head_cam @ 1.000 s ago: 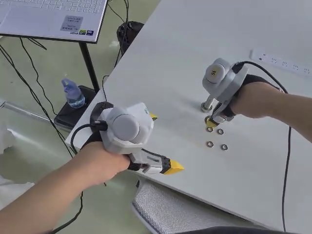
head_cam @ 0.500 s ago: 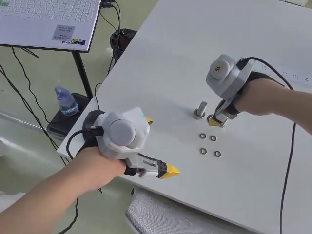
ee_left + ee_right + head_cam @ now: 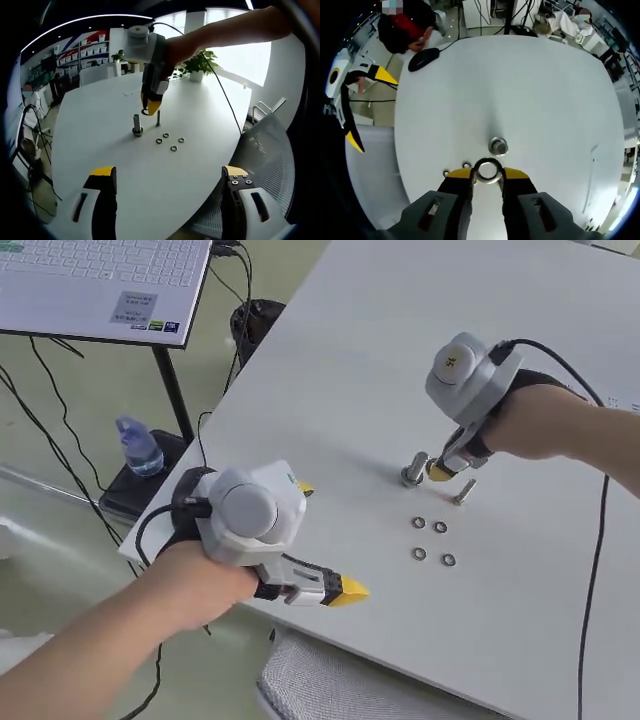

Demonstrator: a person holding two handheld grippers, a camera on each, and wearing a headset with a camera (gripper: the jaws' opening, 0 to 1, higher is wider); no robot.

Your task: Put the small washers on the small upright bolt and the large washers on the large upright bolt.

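The large upright bolt (image 3: 413,469) stands on the white table (image 3: 350,360), with the thin small bolt (image 3: 463,490) just to its right. Several small washers (image 3: 432,540) lie flat in front of the bolts. My right gripper (image 3: 440,471) hovers beside the large bolt's top, shut on a large washer (image 3: 487,170). From above, the large bolt's head (image 3: 498,146) sits just beyond that washer. My left gripper (image 3: 328,538) is open and holds nothing near the table's front edge. Ahead of it stand the large bolt (image 3: 137,124), the small bolt (image 3: 158,118) and the washers (image 3: 170,141).
A laptop (image 3: 100,280) on a stand and a water bottle (image 3: 138,445) are off the table's left side. A mesh chair (image 3: 330,680) sits below the front edge. A cable (image 3: 590,600) trails from my right hand across the table.
My right gripper has risen from beside the loose washers with the large washer and moved toward the large bolt's top, uncovering the small bolt. The left gripper has barely moved.
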